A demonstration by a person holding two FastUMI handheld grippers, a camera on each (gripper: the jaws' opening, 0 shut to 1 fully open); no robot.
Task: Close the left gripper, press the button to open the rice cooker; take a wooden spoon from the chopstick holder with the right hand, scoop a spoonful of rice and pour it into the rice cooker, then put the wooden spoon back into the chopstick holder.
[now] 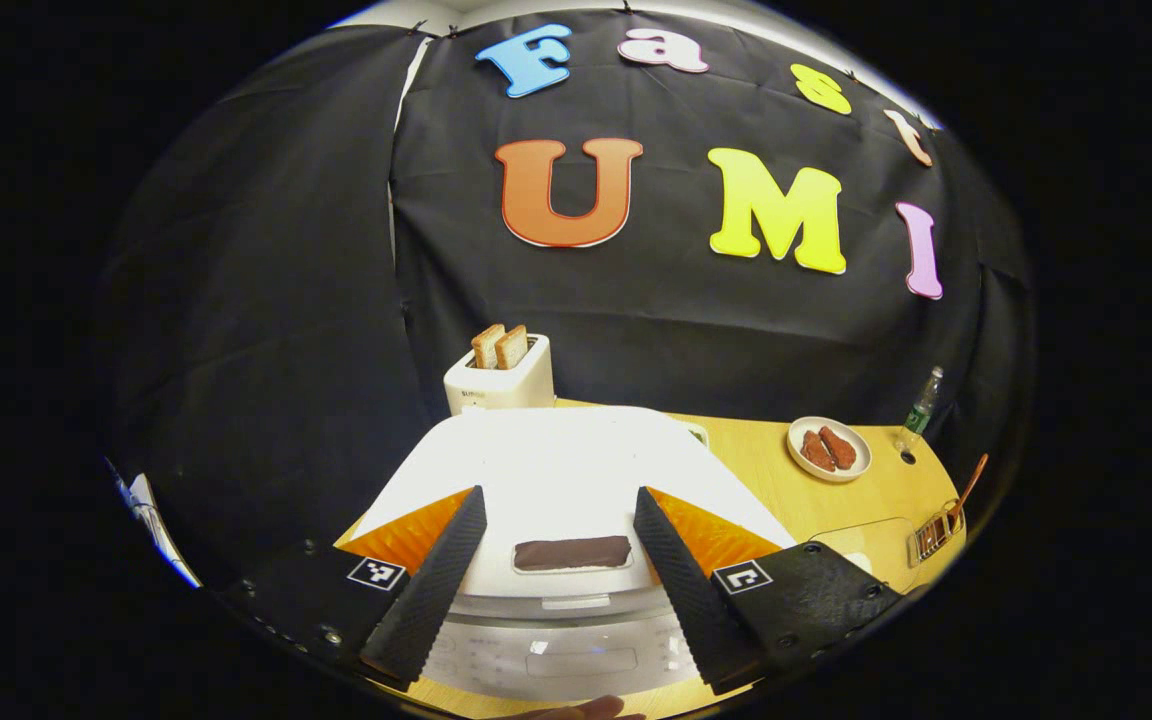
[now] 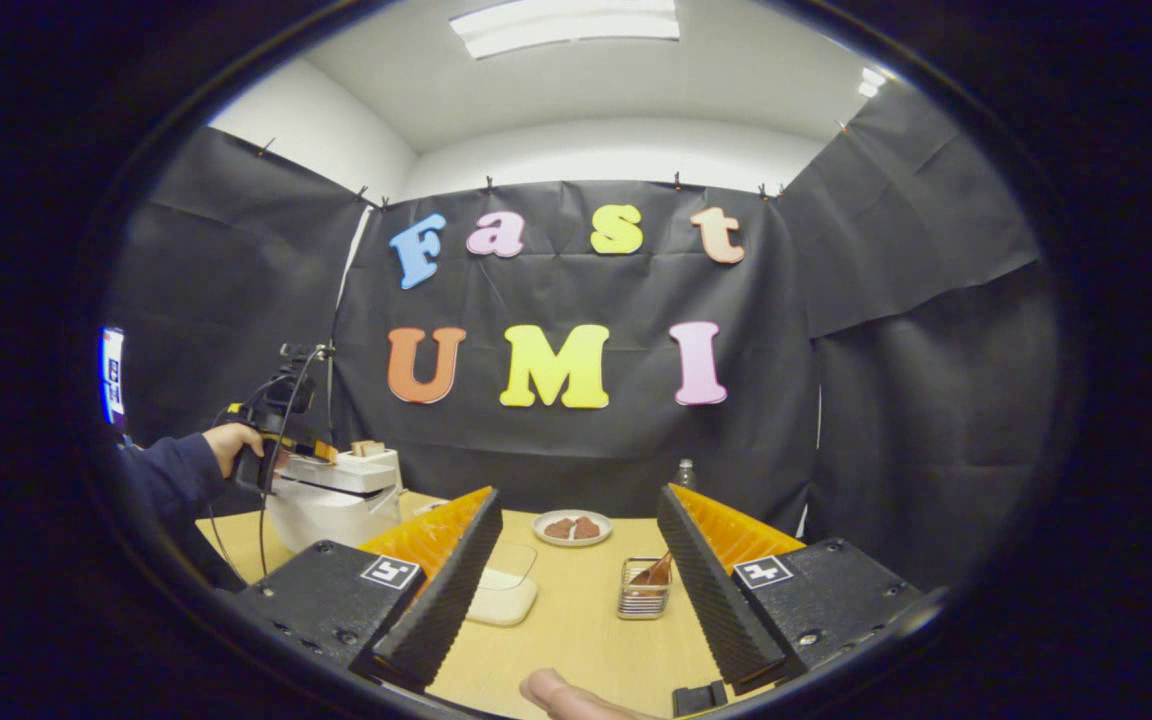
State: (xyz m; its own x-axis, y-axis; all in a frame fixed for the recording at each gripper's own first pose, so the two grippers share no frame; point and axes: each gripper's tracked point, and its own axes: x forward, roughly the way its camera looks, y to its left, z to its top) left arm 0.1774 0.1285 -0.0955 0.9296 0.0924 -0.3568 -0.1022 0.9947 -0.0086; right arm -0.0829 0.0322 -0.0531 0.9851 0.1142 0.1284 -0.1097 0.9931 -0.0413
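In the left gripper view the left gripper (image 1: 561,590) hangs over the front of the white rice cooker (image 1: 566,470), its fingers spread wide apart and clamped on nothing; the dark button (image 1: 572,553) on the closed lid lies between them, and whether either finger touches the cooker cannot be told. Behind the cooker stands a toaster (image 1: 499,382) with two slices of bread (image 1: 499,346) sticking up. To the right on the wooden table (image 1: 766,470) sit a plate (image 1: 829,449) of brown food, a bottle (image 1: 922,402) at the far edge, a clear container (image 1: 861,545) and the wire chopstick holder (image 1: 933,535) with the wooden spoon (image 1: 969,485) leaning out of it. In the right gripper view the right gripper (image 2: 576,590) is held above the table, its fingers also wide apart with nothing between them. Ahead of it stands the chopstick holder with the spoon inside, and to its left the clear container holding white rice (image 2: 504,580). Farther left a hand (image 2: 233,445) in a dark sleeve holds the other gripper at the cooker's lid
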